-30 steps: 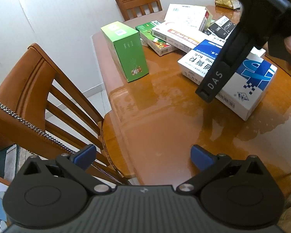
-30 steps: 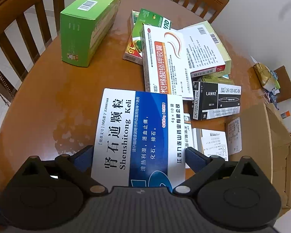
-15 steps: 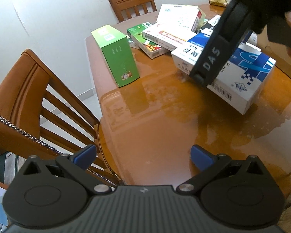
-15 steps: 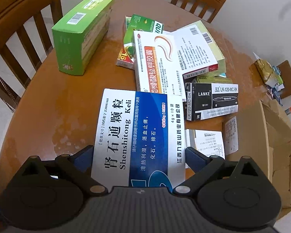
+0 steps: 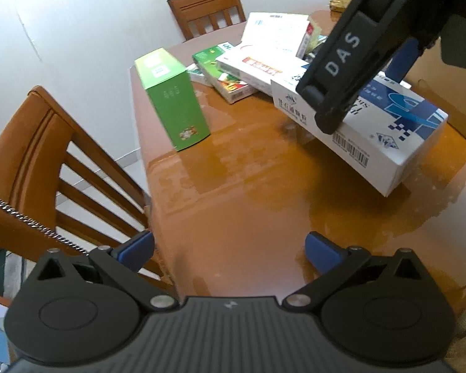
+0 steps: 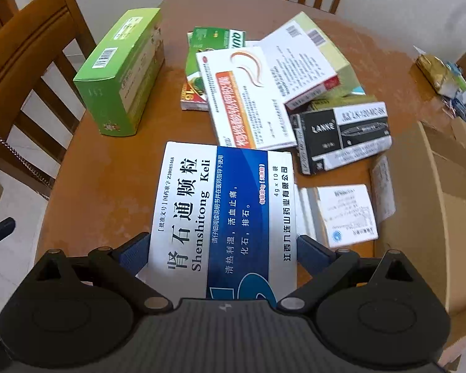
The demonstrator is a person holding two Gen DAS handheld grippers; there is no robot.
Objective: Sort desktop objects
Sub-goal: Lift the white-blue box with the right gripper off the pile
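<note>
Gripping the blue-and-white box (image 6: 223, 214) by its long sides, the right gripper (image 6: 223, 248) held it clear of the counter (image 5: 248, 205), tilted, probably for carrying to the cardboard box (image 6: 431, 205) alongside. Left gripper (image 5: 230, 248) hung over bare counter, jaws spread and empty. Green box (image 5: 174, 99) stood upright, apart from the heap.

I see a glossy brown wooden worktop (image 6: 115, 168) with a rounded edge. At ten o'clock in the right wrist view a green box (image 6: 121, 71) stands on its long side, and from twelve to two o'clock flat boxes lie in an overlapping heap (image 6: 251, 93) with a black box (image 6: 341, 136) at its near end. At three o'clock a small white box (image 6: 348, 214) lies just beside a brown cardboard carton (image 6: 435, 205).
</note>
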